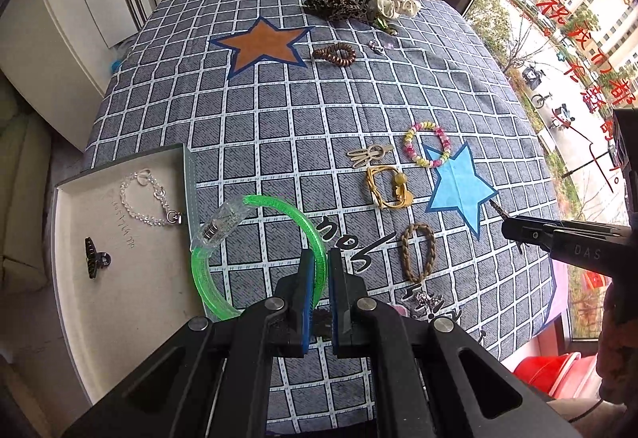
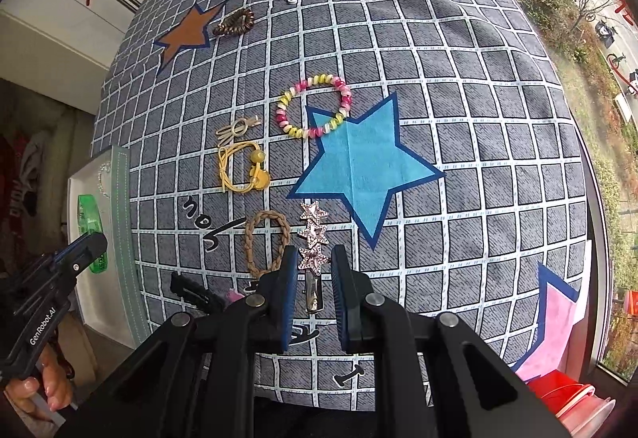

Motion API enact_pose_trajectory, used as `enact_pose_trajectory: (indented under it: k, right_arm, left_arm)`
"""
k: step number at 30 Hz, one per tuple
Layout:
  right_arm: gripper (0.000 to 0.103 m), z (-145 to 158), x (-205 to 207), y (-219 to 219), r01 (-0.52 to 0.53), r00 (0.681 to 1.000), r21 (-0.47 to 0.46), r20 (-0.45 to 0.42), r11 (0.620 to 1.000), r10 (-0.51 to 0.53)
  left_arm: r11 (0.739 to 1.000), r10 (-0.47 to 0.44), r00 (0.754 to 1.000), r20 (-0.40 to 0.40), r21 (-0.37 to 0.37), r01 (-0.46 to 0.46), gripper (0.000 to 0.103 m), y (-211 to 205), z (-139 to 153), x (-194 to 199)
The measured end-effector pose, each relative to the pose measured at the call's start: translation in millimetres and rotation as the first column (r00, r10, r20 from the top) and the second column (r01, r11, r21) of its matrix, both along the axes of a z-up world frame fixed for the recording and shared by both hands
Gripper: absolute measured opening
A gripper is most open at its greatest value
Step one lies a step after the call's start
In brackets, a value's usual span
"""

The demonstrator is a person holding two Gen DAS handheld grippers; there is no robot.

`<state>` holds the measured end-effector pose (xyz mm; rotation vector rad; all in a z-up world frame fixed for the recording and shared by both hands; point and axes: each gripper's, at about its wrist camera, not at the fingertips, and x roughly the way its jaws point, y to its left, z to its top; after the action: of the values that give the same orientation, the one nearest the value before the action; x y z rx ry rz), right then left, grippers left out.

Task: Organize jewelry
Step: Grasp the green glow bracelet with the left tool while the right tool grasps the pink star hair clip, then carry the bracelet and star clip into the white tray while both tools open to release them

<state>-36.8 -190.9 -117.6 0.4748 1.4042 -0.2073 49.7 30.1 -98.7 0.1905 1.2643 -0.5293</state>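
- Left wrist view: the left gripper (image 1: 319, 270) is pinching a green bangle (image 1: 255, 254) between its closed jaws, holding it just beside the white tray (image 1: 71, 318), where a crystal bracelet (image 1: 149, 199) and a dark claw clip (image 1: 93, 258) are lying.
- Right wrist view: the right gripper (image 2: 315, 278) is hovering with jaws apart around a star hair clip (image 2: 313, 242) on the tabletop (image 2: 478, 119), well apart from the tray (image 2: 119, 238).

Green bangle (image 1: 279, 222), pink star clip (image 2: 314, 238), grey checked tablecloth (image 1: 279, 119).

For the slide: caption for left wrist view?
Left gripper carries a green bangle toward the white tray.
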Motion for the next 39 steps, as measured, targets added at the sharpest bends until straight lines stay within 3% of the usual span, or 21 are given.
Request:
enact_pose_trajectory:
  k: [8, 18, 24, 29, 39]
  right_arm:
    - [0.018, 24.3, 41.1, 49.3, -0.163, 0.985, 0.033, 0.055, 0.986, 0.161]
    - [0.018, 23.7, 95.7, 148.9, -0.400, 0.915, 0.096, 0.095, 0.911, 0.392]
    - [0.018, 5.3, 126.1, 210.0, -0.513, 0.858, 0.124, 0.090, 0.849, 0.506]
    - [0.018, -19.6, 146.0, 250.3, -0.575, 0.818, 0.137, 0.063, 0.807, 0.572]
    - [0.018, -71.2, 169.2, 282.7, -0.609, 0.788, 0.145, -0.007, 0.780, 0.616]
  left_arm:
    - [0.987, 0.159, 0.987, 0.026, 0.003, -0.159, 0.013, 55.5, 8.3, 0.3]
    - [0.924, 0.379, 0.925, 0.021, 0.045, -0.380, 0.013, 139.6, -8.5, -0.5]
    - [0.879, 0.471, 0.882, -0.002, 0.082, -0.469, 0.013, 175.2, -38.3, 6.9]
    - [0.857, 0.506, 0.863, -0.008, 0.121, -0.501, 0.013, 188.4, -66.4, 19.9]
    - [0.851, 0.505, 0.863, 0.005, 0.165, -0.499, 0.013, 188.8, -101.5, 50.9]
